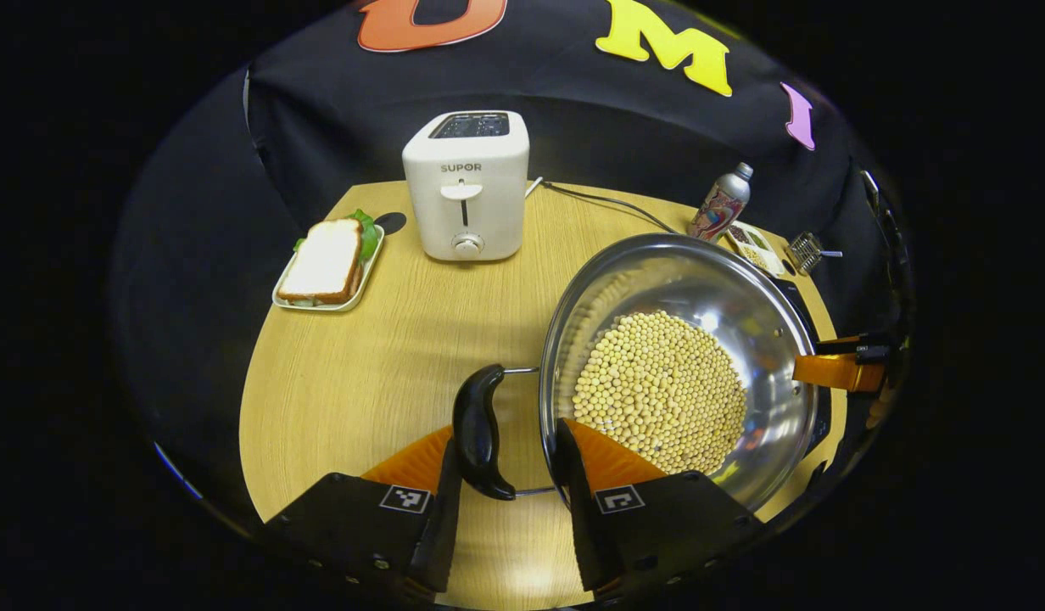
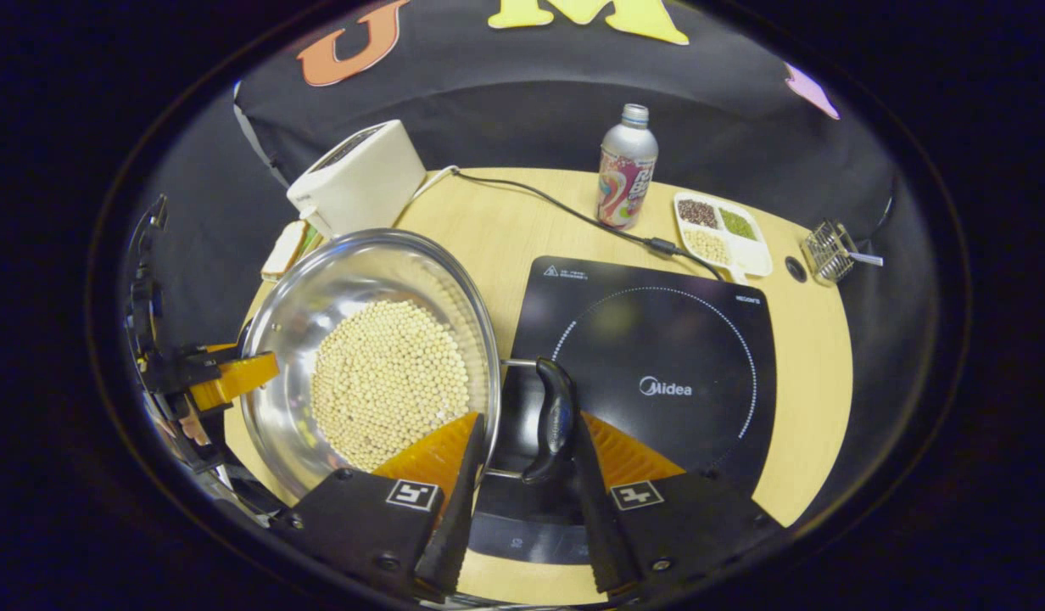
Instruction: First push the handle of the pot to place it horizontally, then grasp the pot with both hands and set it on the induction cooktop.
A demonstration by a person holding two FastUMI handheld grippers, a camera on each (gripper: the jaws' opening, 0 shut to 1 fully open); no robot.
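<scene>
A steel pot [image 1: 701, 284] [image 2: 319, 288] full of soybeans [image 1: 658, 390] sits left of the black induction cooktop [image 2: 658, 356]. Both of its black side handles lie level. My left gripper [image 1: 510, 458] straddles the near handle [image 1: 478, 428]: one finger rests against the handle's outer side and the other lies at the rim, over the beans. My right gripper [image 2: 527, 458] holds the opposite handle [image 2: 556, 416] and rim the same way, above the cooktop's corner. Each gripper also shows at the pot's far rim in the other one's view, the right gripper [image 1: 836, 369] and the left gripper [image 2: 226, 378]. Whether the pot's base touches the table is hidden.
A white toaster [image 1: 466, 182] and a tray with a sandwich [image 1: 327, 263] stand at the table's back left. A bottle [image 2: 626, 165], a divided dish of beans [image 2: 722, 233] and a small wire basket [image 2: 828, 250] sit behind the cooktop, whose cable [image 2: 556, 208] runs across the table.
</scene>
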